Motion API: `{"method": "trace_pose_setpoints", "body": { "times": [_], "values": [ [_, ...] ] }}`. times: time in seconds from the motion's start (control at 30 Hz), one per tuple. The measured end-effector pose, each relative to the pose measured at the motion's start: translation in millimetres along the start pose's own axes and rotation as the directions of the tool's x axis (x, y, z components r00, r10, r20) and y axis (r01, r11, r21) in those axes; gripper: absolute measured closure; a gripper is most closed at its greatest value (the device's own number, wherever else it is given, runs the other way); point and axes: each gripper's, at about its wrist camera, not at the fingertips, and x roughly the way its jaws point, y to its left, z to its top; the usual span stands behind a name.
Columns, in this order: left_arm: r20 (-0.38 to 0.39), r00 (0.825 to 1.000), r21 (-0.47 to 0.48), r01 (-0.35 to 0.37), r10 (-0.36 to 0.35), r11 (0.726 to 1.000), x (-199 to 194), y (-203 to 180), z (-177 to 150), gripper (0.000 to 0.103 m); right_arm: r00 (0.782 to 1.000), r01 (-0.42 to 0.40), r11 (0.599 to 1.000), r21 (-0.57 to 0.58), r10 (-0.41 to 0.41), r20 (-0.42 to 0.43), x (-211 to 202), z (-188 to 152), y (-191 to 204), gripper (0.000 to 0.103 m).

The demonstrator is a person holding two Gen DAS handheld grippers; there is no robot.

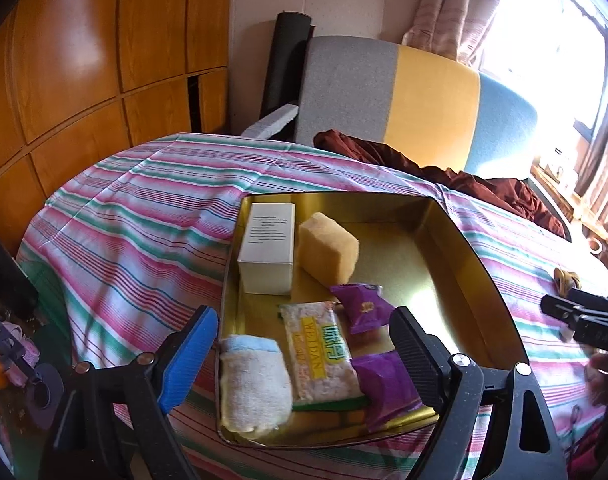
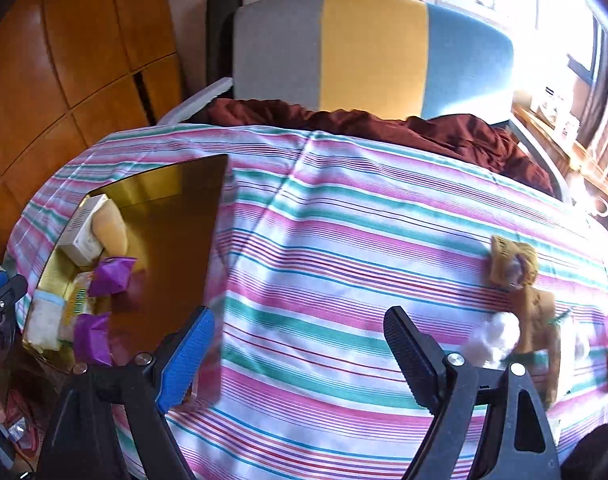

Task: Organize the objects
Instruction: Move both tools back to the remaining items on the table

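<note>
The right gripper hung wide open and empty over the striped bed; the brown bundle lay just to its right, nearer it than the left gripper, also open and empty, above the gold tray. The tray held six things: one box, one sponge, one cloth, one rice cake, two purple packets.

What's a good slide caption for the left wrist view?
Open left gripper hovers over a gold tray holding a white box, sponge and snack packets on a striped bedsheet.
</note>
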Motion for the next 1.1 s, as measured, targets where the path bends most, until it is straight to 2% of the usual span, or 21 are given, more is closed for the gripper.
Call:
{"method": "trace_pose_setpoints", "body": {
  "times": [0.17, 0.3, 0.4, 0.57, 0.7, 0.8, 0.97, 1.1],
  "values": [
    [-0.009, 0.999, 0.052, 0.037, -0.036, 0.998, 2, -24, 1, 0.012, 0.994, 0.112, 0.99, 0.084, -0.11, -0.022, -16, -15, -61, 0.015],
    [-0.017, 0.997, 0.093, 0.074, -0.073, 0.993, 4, -45, 3, 0.012, 0.982, 0.188, 0.962, 0.197, -0.18, -0.059, -31, -31, -120, 0.015],
    [-0.019, 0.994, 0.129, 0.112, -0.11, 0.985, 4, -63, 5, 0.012, 0.973, 0.232, 0.919, 0.318, -0.216, -0.085, -46, -44, -168, 0.015],
    [-0.041, 0.983, 0.194, 0.185, -0.18, 0.963, 7, -97, 4, 0.012, 0.956, 0.289, 0.804, 0.519, -0.27, -0.113, -71, -67, -237, 0.015],
    [-0.072, 0.97, 0.255, 0.242, -0.231, 0.936, 6, -129, 0, 0.012, 0.954, 0.286, 0.739, 0.61, -0.278, -0.111, -77, -80, -267, 0.015],
    [-0.096, 0.958, 0.304, 0.286, -0.269, 0.909, 4, -154, -4, 0.012, 0.969, 0.234, 0.709, 0.665, -0.226, -0.1, -74, -88, -278, 0.015],
    [-0.147, 0.934, 0.383, 0.356, -0.324, 0.853, 7, -202, -12, 0.012, 0.98, 0.183, 0.705, 0.685, -0.186, -0.07, -73, -91, -280, 0.015],
    [-0.207, 0.911, 0.433, 0.413, -0.357, 0.802, 18, -246, -21, 0.012, 0.991, 0.11, 0.695, 0.711, -0.134, -0.023, -74, -95, -284, 0.015]
  ]
}}
